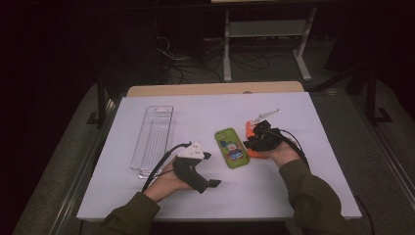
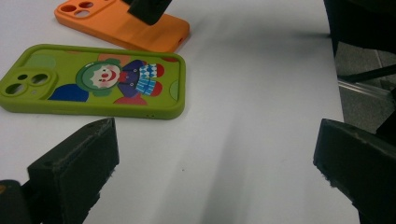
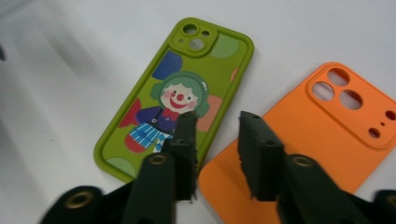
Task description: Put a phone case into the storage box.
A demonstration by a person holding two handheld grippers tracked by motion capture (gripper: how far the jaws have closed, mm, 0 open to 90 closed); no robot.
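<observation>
A green phone case (image 1: 231,148) with a clown picture lies back up in the middle of the white table (image 1: 293,112). An orange phone case (image 1: 250,129) lies just to its right. My right gripper (image 1: 250,143) hovers low over the orange case's near end. In the right gripper view, its jaws (image 3: 217,140) stand a narrow gap apart above the seam between the green case (image 3: 173,93) and the orange case (image 3: 317,135), gripping nothing. My left gripper (image 1: 211,170) rests near the table's front, left of the green case. Its jaws (image 2: 215,158) are wide open on bare table.
A clear plastic tray (image 1: 152,139) lies lengthwise at the table's left. In the left gripper view, the green case (image 2: 93,81) and the orange case (image 2: 121,25) lie ahead to the left, and the table's edge runs on the right. Cables and metal frames stand beyond the far edge.
</observation>
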